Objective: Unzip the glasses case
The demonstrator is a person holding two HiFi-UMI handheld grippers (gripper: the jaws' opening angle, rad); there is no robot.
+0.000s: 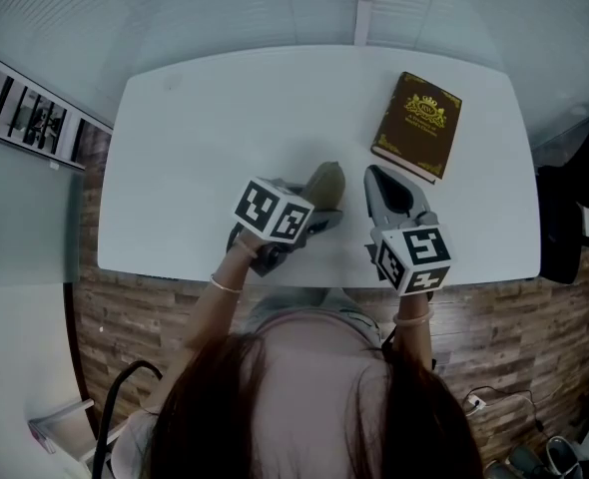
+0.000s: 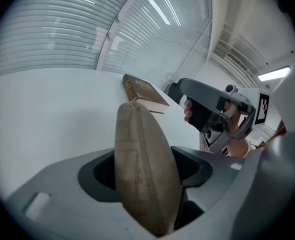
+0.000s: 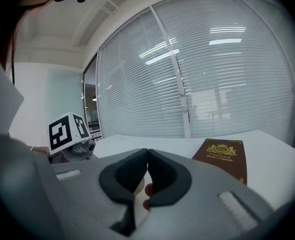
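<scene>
Glasses case (image 2: 137, 134) pinched edge-on between pads of L hand-held gripper (image 2: 147, 176), over table (image 1: 205, 138) near front edge; near end hidden behind gripper body. Head view gives only far tip past marker cube (image 1: 273, 211). R hand-held gripper (image 3: 147, 156) pressed together, empty, just beside. Book (image 1: 417, 125) beyond.

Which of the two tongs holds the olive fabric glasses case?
The left tongs: the olive fabric glasses case is gripped between their jaws; the right tongs are shut on nothing.
</scene>
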